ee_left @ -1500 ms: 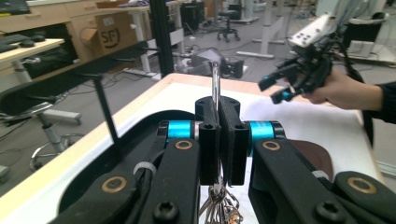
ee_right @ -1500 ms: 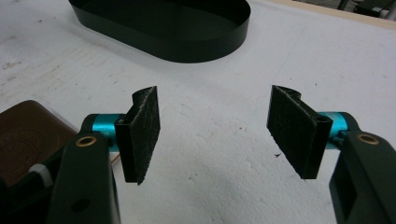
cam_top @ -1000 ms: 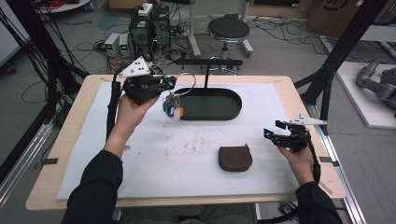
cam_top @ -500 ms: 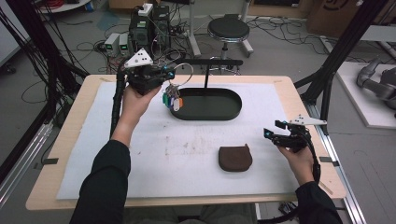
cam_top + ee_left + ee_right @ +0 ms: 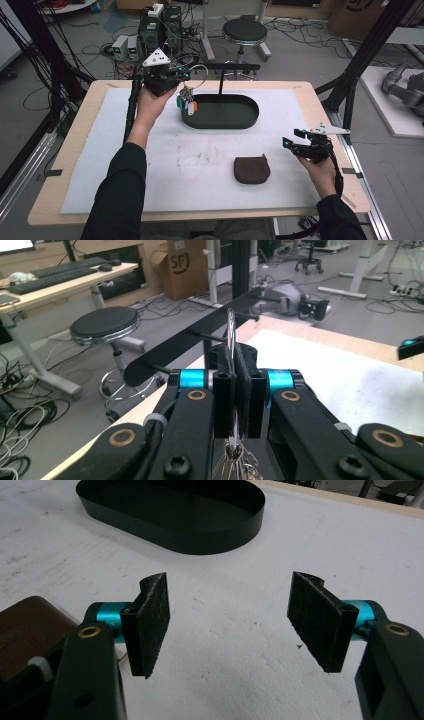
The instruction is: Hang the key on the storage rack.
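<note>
My left gripper (image 5: 184, 76) (image 5: 234, 352) is raised over the far left end of the black oval tray (image 5: 220, 125), shut on a metal key ring (image 5: 231, 332). A bunch of keys with coloured tags (image 5: 187, 102) hangs below it. Just beyond the ring stands a black bar with pegs (image 5: 195, 340) (image 5: 232, 66). My right gripper (image 5: 292, 143) (image 5: 230, 622) hovers low over the white mat at the right; its jaws stand apart, have just been closing a little, and hold nothing. A brown pouch (image 5: 251, 169) (image 5: 22, 635) lies on the mat to its left.
The white mat (image 5: 200, 160) covers a wooden table (image 5: 320, 107). Black frame posts (image 5: 370, 55) rise at both sides. A stool (image 5: 245, 31), cables and boxes stand on the floor behind the table.
My left hand has carried the key bunch away from me and slightly right, toward the pegged bar. The right hand has stayed in place.
</note>
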### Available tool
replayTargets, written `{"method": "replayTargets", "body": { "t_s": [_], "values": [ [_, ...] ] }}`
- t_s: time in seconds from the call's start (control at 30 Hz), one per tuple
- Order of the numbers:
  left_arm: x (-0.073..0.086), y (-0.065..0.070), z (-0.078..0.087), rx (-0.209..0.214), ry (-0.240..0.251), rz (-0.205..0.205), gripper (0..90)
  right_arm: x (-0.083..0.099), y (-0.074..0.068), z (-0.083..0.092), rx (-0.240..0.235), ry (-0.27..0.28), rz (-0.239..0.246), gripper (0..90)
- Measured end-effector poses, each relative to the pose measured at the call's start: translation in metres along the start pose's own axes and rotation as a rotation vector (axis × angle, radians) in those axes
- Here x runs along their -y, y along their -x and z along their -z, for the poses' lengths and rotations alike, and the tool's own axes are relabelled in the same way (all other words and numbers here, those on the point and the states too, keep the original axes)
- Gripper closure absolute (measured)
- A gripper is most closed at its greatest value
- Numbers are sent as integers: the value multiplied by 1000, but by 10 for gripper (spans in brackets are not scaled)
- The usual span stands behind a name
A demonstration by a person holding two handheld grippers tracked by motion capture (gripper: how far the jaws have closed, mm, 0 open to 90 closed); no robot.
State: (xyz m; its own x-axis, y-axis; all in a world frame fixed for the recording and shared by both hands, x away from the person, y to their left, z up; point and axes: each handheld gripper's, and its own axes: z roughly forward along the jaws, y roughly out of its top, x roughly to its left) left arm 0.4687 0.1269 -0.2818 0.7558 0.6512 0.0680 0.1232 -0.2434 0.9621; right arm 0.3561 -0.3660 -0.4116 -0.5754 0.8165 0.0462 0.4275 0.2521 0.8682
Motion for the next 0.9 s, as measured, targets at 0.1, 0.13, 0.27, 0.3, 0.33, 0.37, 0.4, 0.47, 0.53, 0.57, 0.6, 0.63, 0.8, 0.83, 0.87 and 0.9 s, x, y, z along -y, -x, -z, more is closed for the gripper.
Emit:
{"method": "replayTargets", "body": {
  "t_s": [0.1, 0.13, 0.27, 0.3, 0.33, 0.37, 0.4, 0.47, 0.53, 0.57, 0.6, 0.63, 0.8, 0.83, 0.87, 0.9],
  "values": [
    [3, -4, -3, -15, -13, 12, 863, 0, 0, 0, 1, -1, 2, 338],
    [4, -5, -5, -20, -18, 12, 863, 0, 0, -1, 4, -2, 1, 338],
    [8, -9, -9, -27, -26, 36, 864, 0, 0, 0, 5, -2, -4, 336],
    [9, -10, -11, -28, -26, 39, 863, 0, 1, 0, 4, -2, -5, 336],
    [9, -10, -12, -30, -23, 48, 864, 0, 1, 0, 5, -2, -4, 336],
    [10, -11, -12, -30, -24, 47, 863, 0, 1, 0, 5, -3, -4, 336],
    [10, -11, -13, -30, -21, 53, 864, 0, 1, 0, 5, -3, -3, 336],
    [11, -11, -14, -31, -23, 52, 863, 0, 0, 0, 4, -2, -3, 336],
    [12, -11, -16, -32, -32, 54, 864, 0, 0, 0, 4, -2, -2, 336],
    [13, -12, -16, -31, -36, 56, 863, 0, 0, 0, 5, -2, -3, 336],
    [13, -13, -17, -32, -41, 56, 863, 0, 0, 0, 3, -2, -2, 336],
    [13, -13, -17, -32, -41, 56, 863, 0, 0, 0, 3, -2, -2, 336],
    [16, -15, -21, -42, -53, 62, 864, 0, 0, -1, 4, -5, 3, 336],
    [18, -15, -23, -44, -60, 63, 864, 0, 0, -1, 5, -4, 2, 336],
    [18, -15, -23, -44, -60, 63, 863, 0, 0, -1, 6, -5, 3, 336],
    [19, -16, -25, -45, -63, 70, 864, 0, 0, -1, 7, -3, 6, 336]
  ]
}}
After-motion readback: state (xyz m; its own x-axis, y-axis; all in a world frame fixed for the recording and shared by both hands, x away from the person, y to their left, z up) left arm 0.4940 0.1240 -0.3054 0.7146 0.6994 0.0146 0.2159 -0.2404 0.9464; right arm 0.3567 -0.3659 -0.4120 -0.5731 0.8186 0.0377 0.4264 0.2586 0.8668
